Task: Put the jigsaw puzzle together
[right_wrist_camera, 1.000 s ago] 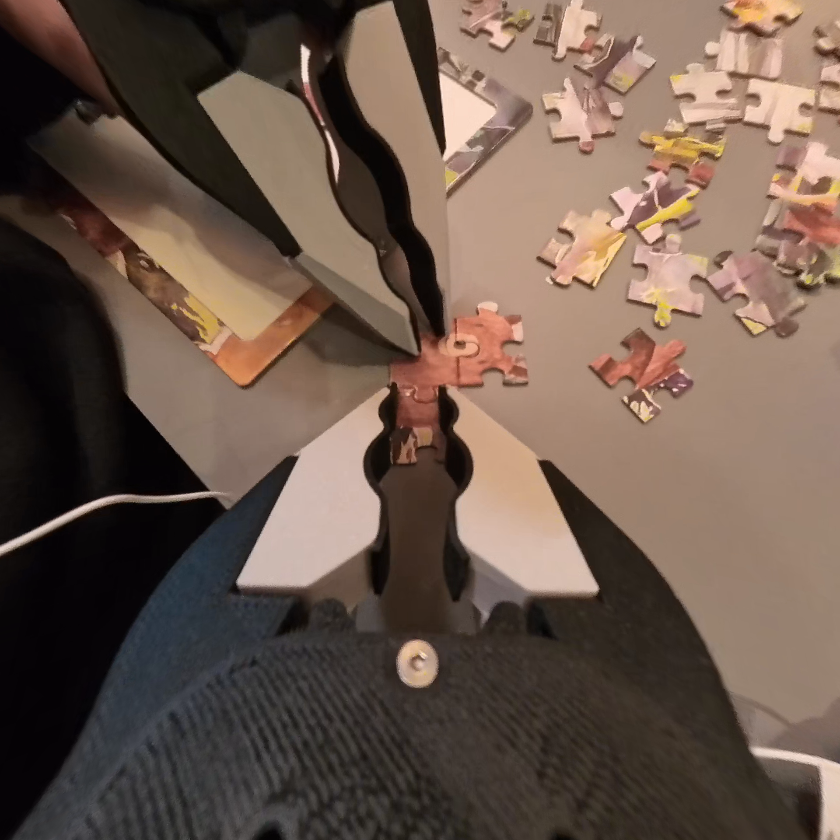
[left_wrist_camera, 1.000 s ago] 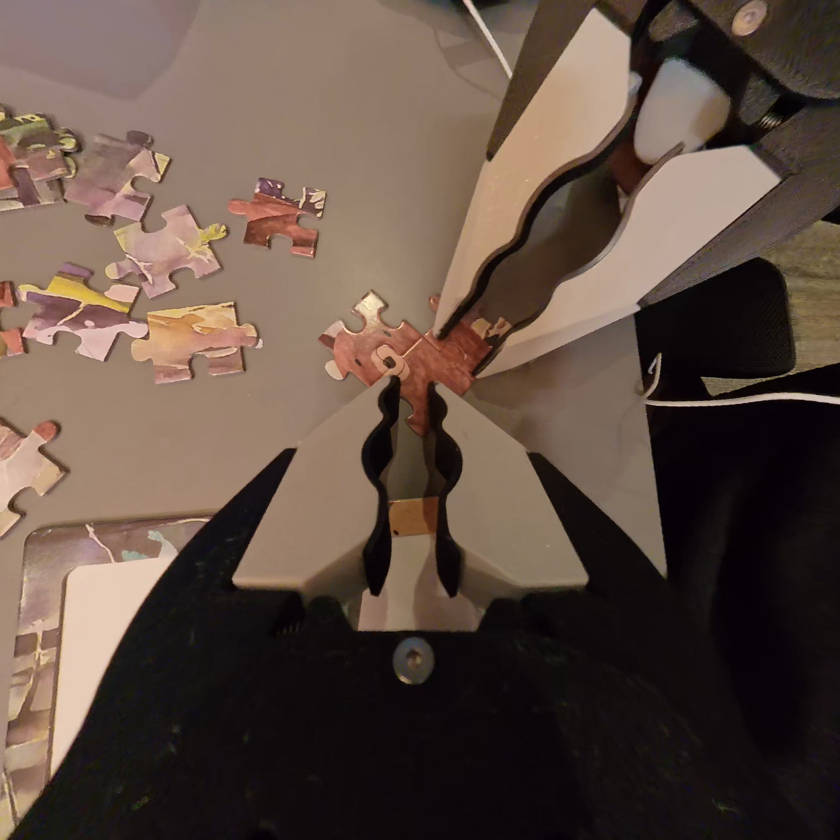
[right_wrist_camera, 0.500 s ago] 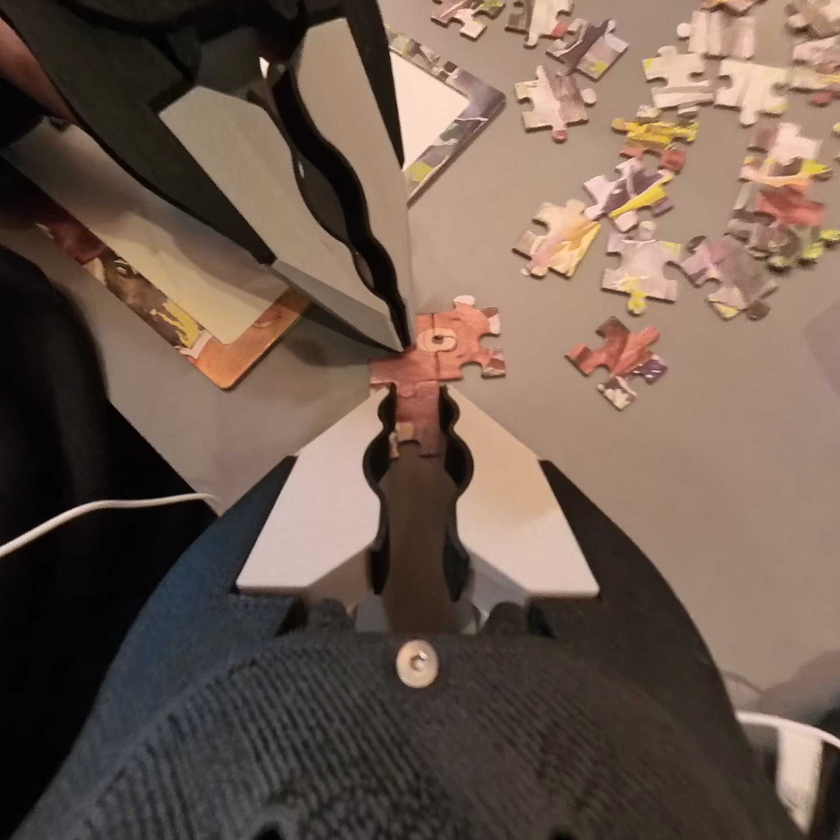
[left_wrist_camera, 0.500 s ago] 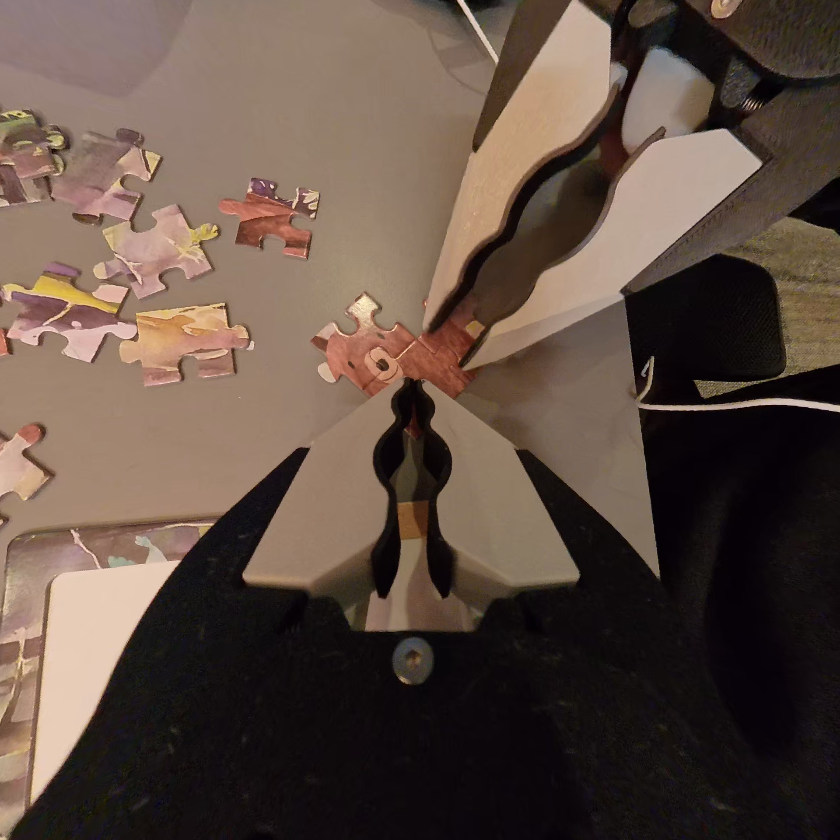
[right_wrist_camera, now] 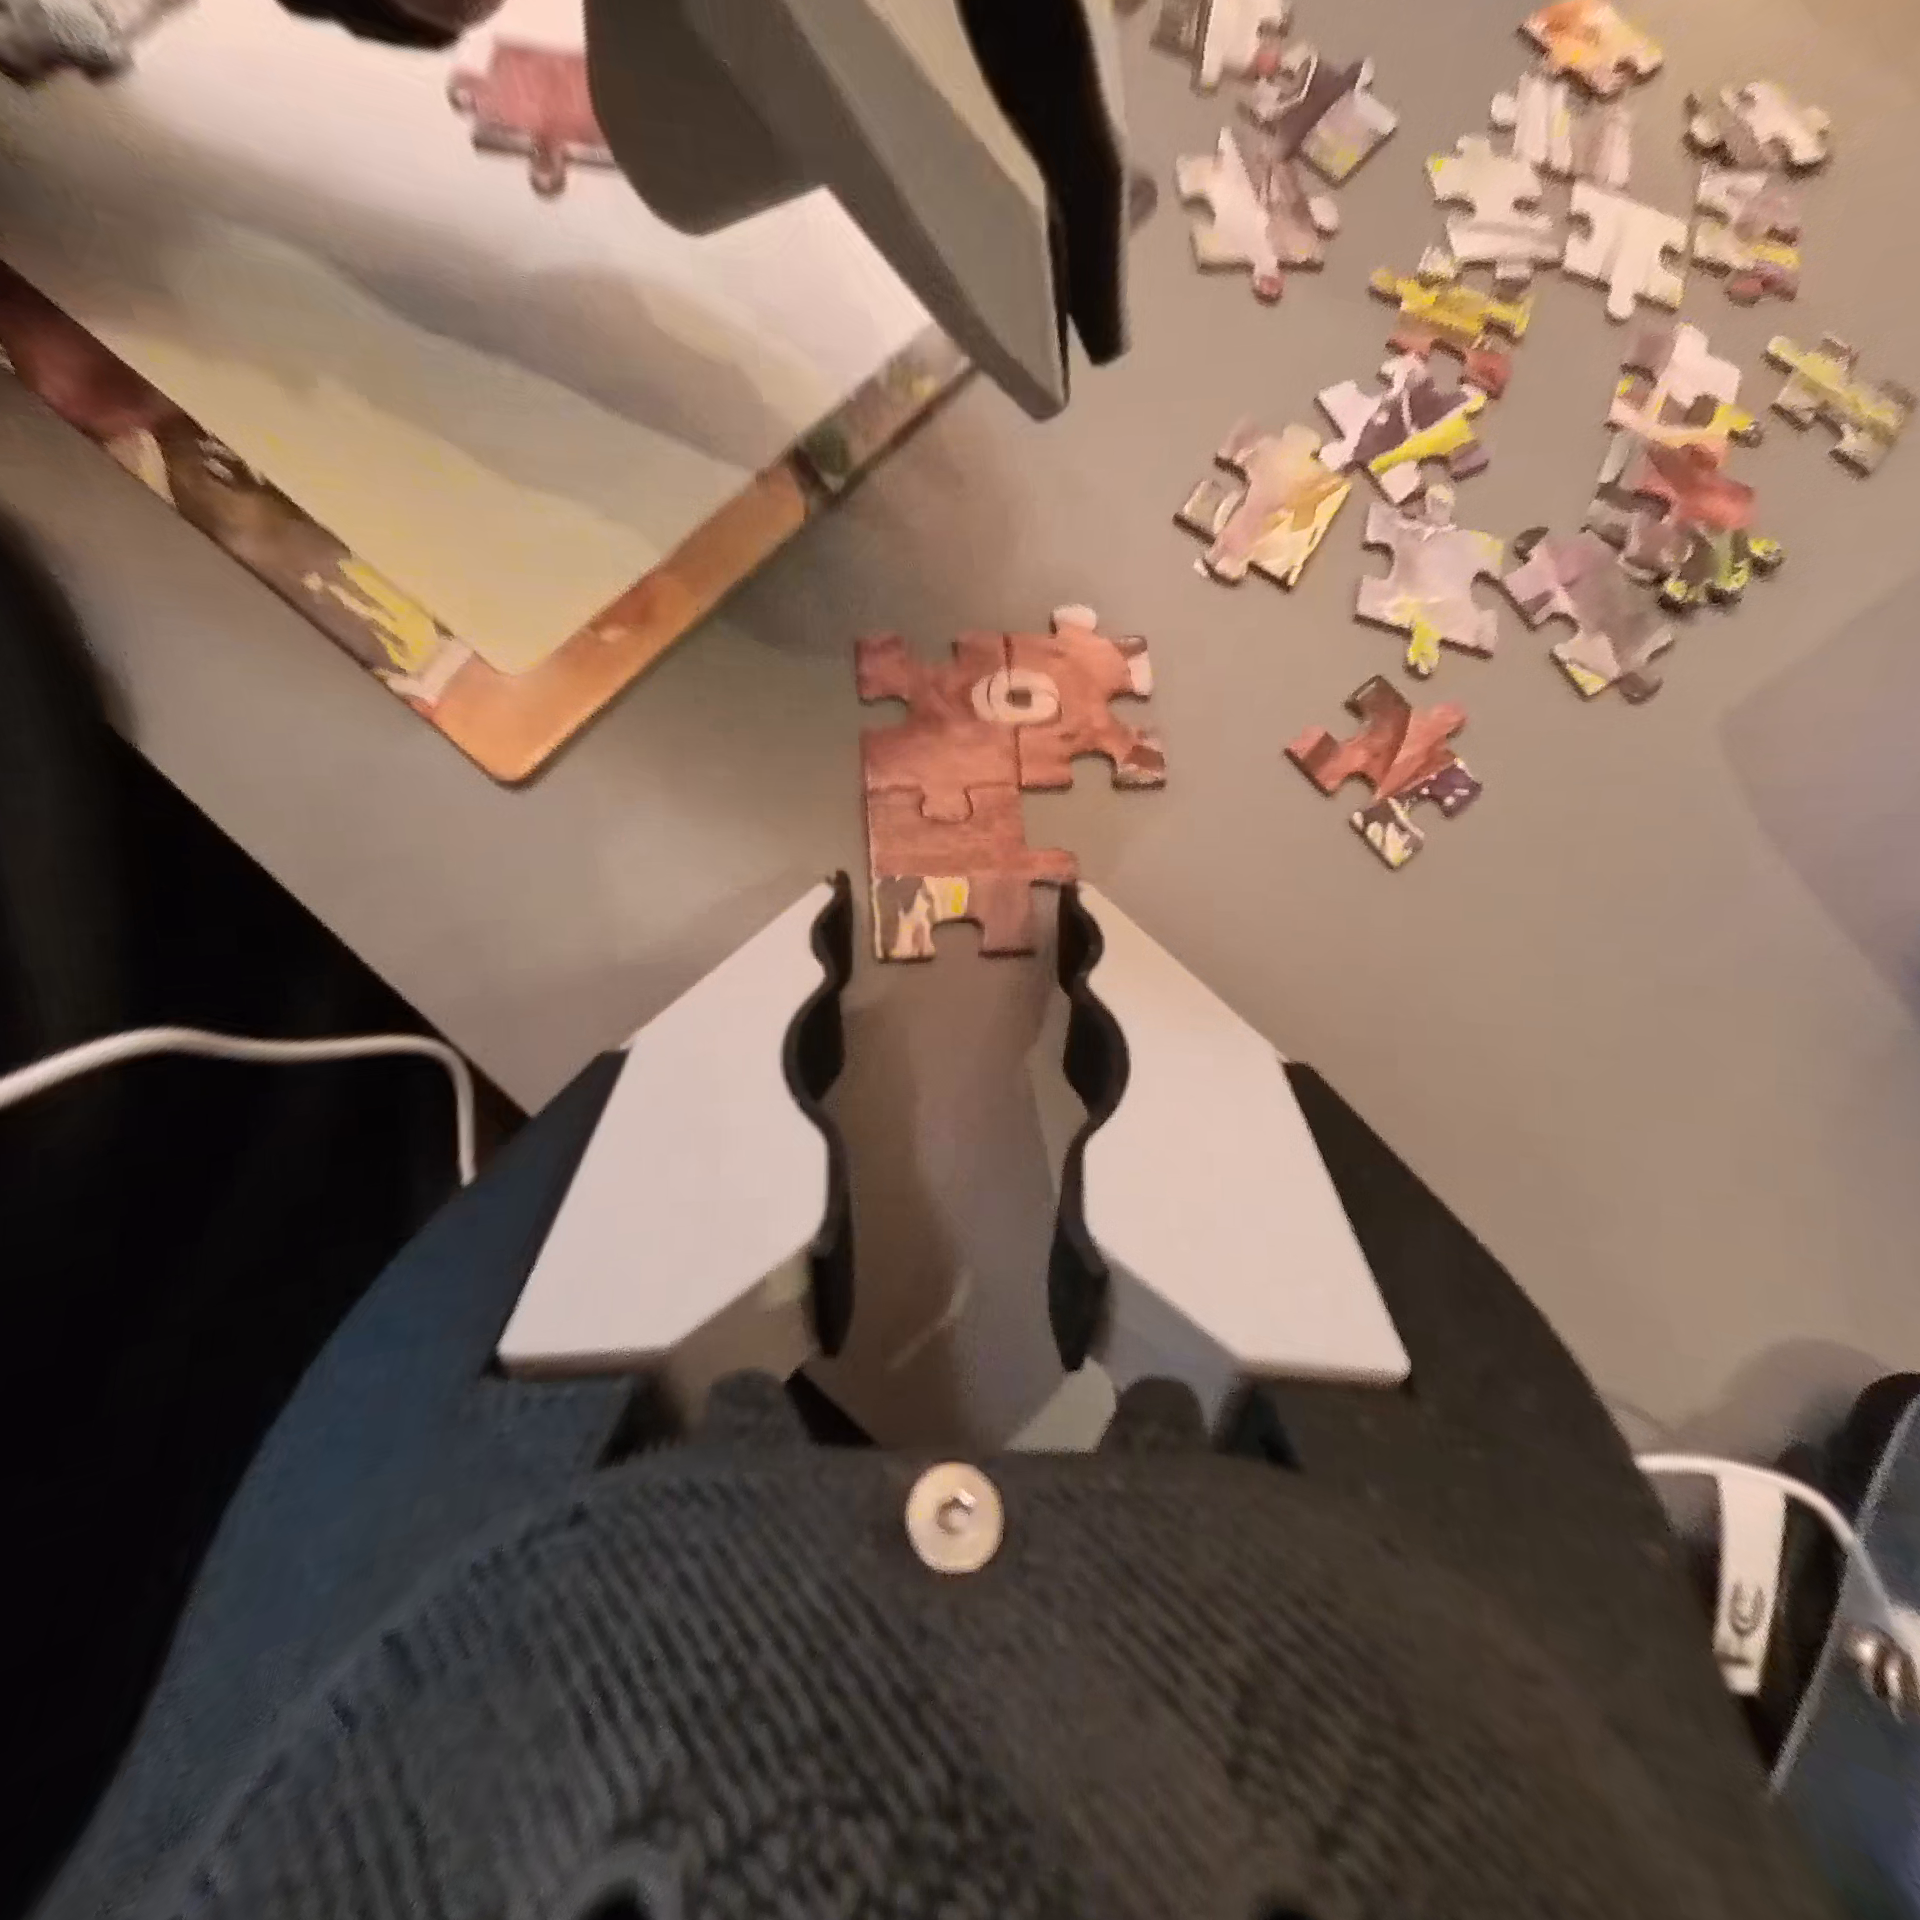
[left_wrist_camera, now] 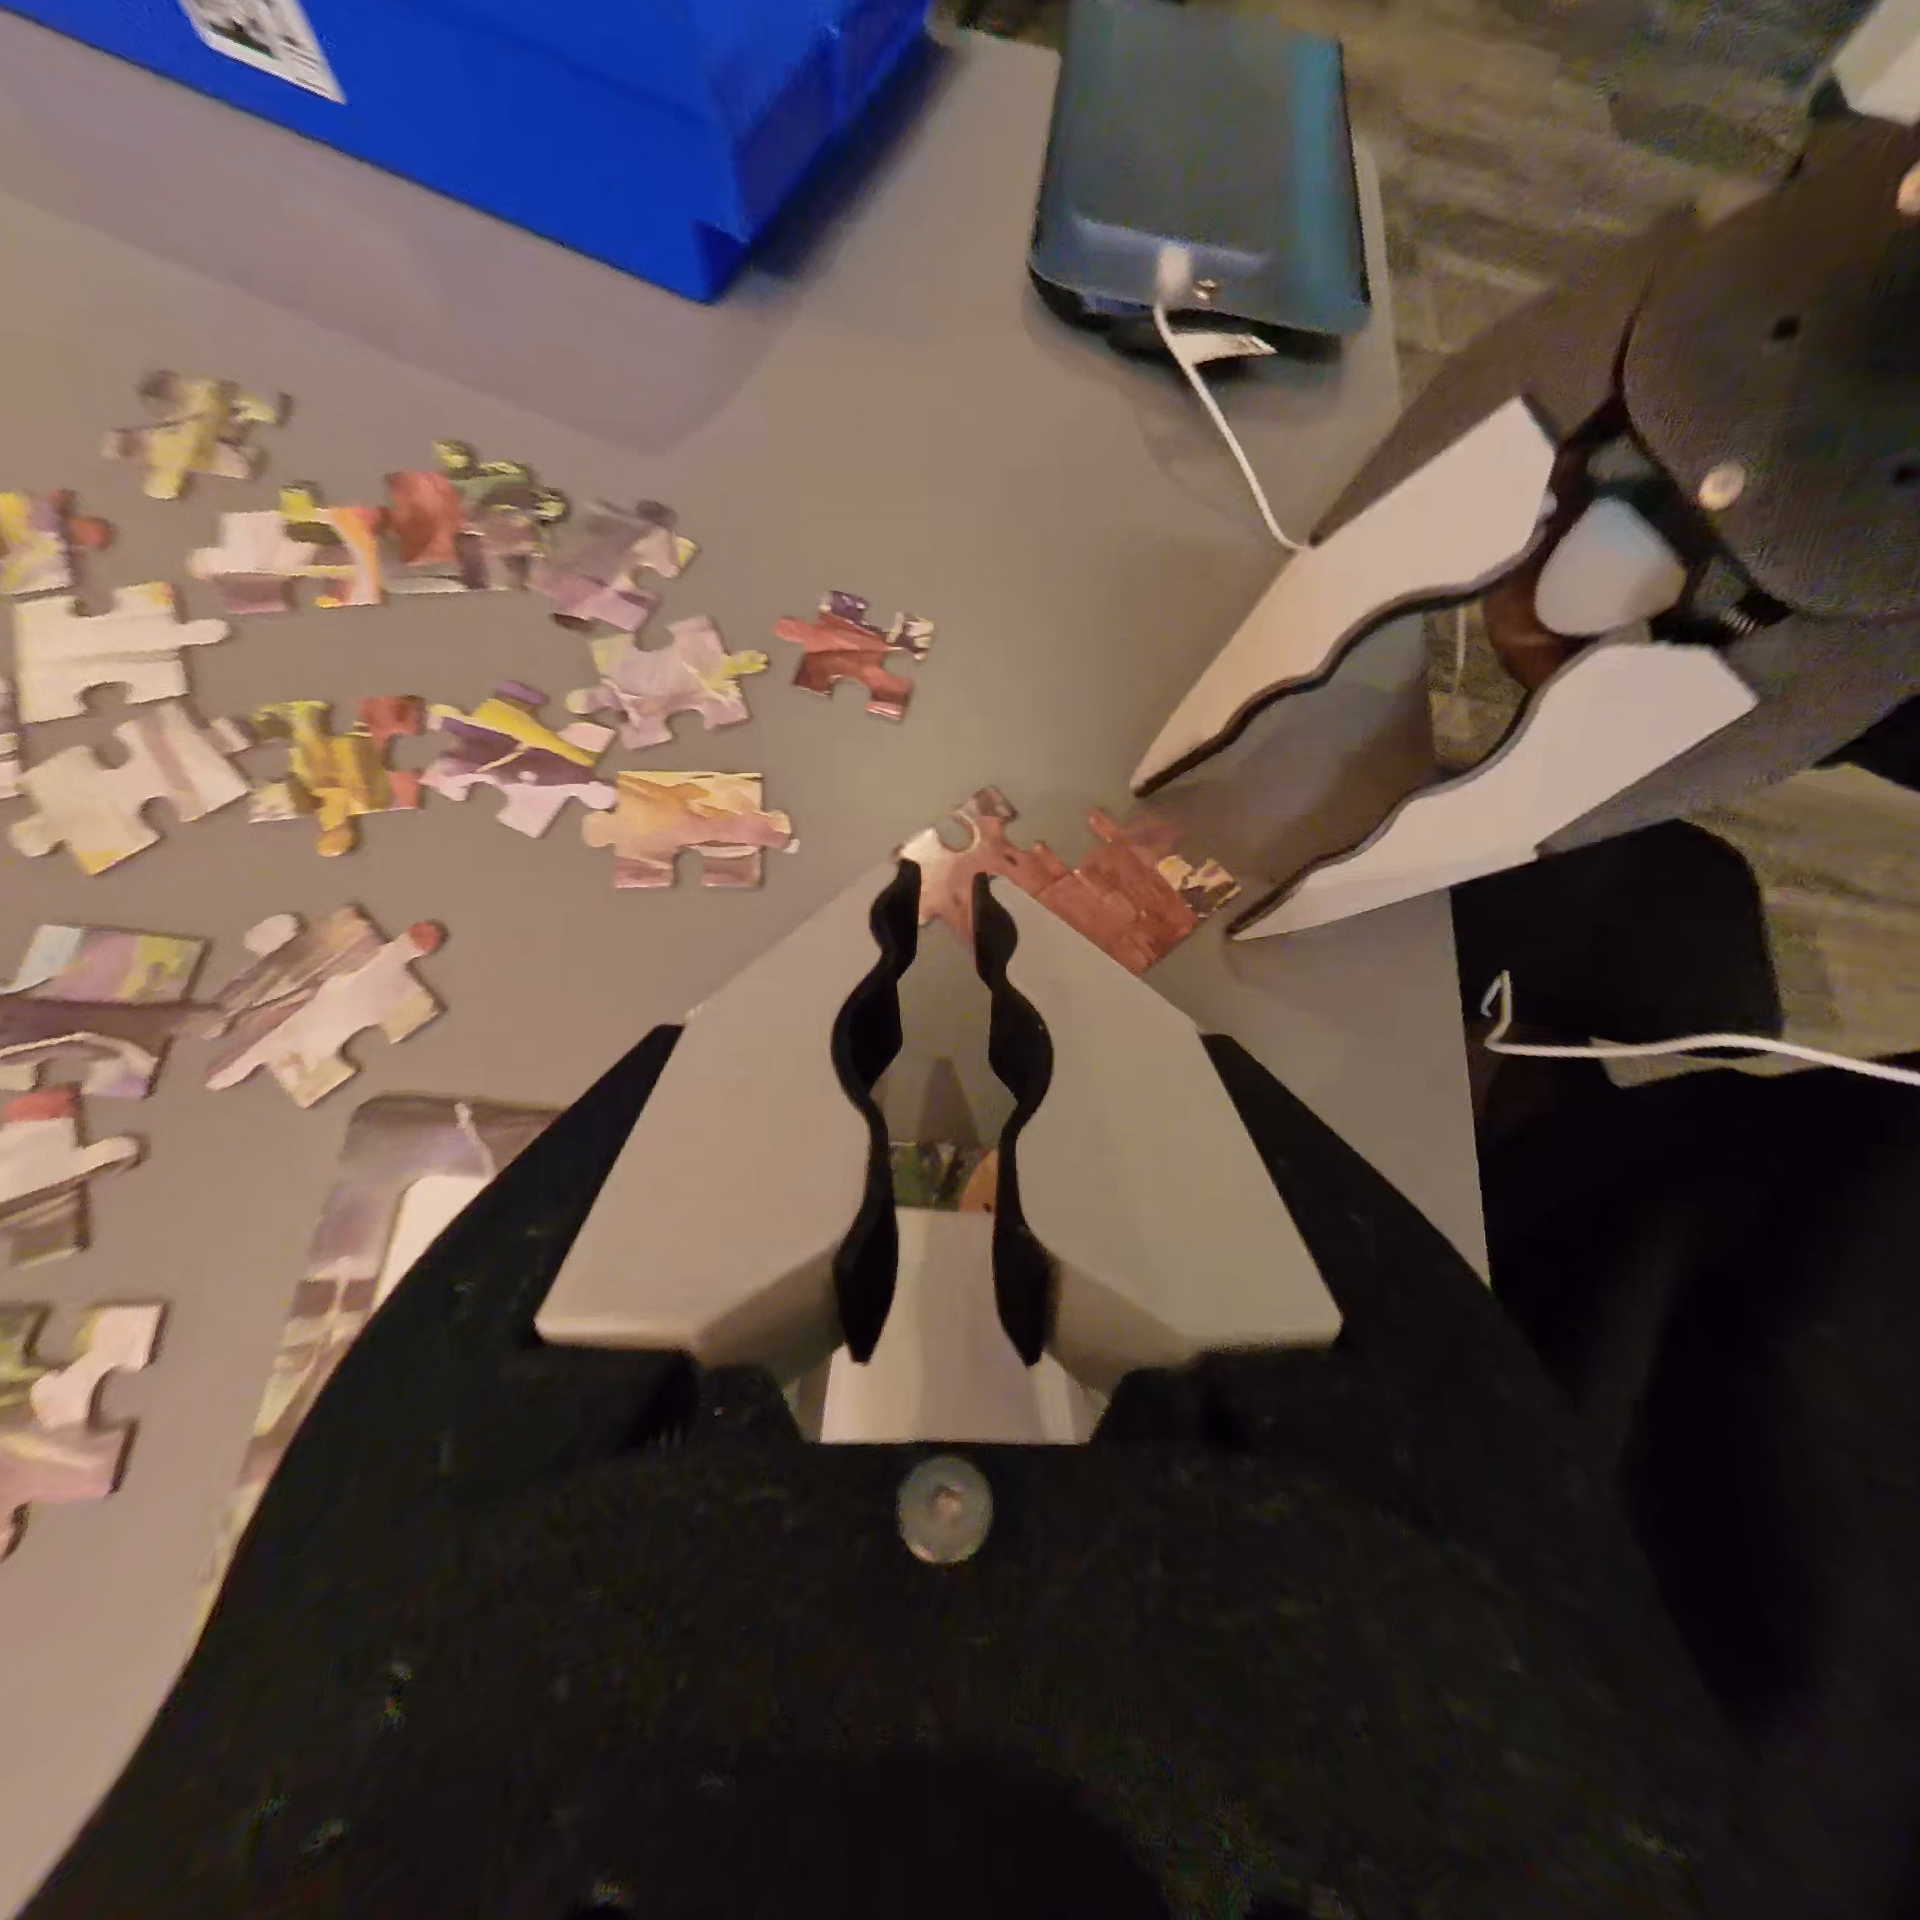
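Three brown puzzle pieces [right_wrist_camera: 977, 769] lie joined together on the grey table [right_wrist_camera: 1351, 1039]. My right gripper [right_wrist_camera: 958, 914] is open. The near end of the joined pieces lies between its fingertips, with a gap on each side. My left gripper [left_wrist_camera: 942, 883] hangs above the far end of the joined pieces [left_wrist_camera: 1101, 883], jaws a little apart, and holds nothing. It also shows raised at the top of the right wrist view [right_wrist_camera: 1070, 379]. The right gripper [left_wrist_camera: 1193, 857] shows wide open in the left wrist view.
The puzzle frame [right_wrist_camera: 520, 717] lies beside the joined pieces and also shows in the left wrist view [left_wrist_camera: 353, 1247]. Several loose pieces [left_wrist_camera: 416, 748] are spread over the table, and one brown-purple piece [right_wrist_camera: 1382, 764] lies nearest. At the back are a blue box [left_wrist_camera: 582, 125] and a dark device [left_wrist_camera: 1195, 177] with a white cable. Left tips to right tips: about 7 centimetres.
My right gripper opened and let go of the near brown piece, then drew back. My left gripper shut, opened slightly and lifted off the joined pieces, which stay on the table.
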Motion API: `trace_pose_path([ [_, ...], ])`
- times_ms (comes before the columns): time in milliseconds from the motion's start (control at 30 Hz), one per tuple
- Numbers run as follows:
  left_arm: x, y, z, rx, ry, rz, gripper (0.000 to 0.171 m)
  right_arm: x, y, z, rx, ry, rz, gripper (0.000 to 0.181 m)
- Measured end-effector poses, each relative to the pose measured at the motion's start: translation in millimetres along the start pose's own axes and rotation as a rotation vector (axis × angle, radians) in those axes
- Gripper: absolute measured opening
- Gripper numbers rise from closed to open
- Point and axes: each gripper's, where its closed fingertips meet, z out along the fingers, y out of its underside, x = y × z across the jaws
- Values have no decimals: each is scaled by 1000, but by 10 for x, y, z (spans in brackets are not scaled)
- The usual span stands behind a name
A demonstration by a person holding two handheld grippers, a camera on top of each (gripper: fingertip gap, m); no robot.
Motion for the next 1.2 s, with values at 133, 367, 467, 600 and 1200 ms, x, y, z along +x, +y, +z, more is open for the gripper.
trace_pose_path([
  [133, -100, -10, -189, 30, -65, -13, 9, 84, 28, 2, 1, 2, 31, 40],
  [367, -103, 91, -476, 84, -115, -56, 10, 247, 46, -111, -21, 77, -3, 39],
  [467, -119, 138, -599, 107, -140, -70, 10, 363, -129, -267, 34, 144, -41, 37],
  [600, -199, 170, -782, 148, -186, -78, 10, 584, -425, -509, 149, 219, -24, 39],
  [1200, 168, 345, -534, 103, -58, -41, 13, 194, -2, -21, -25, -98, 26, 56],
])
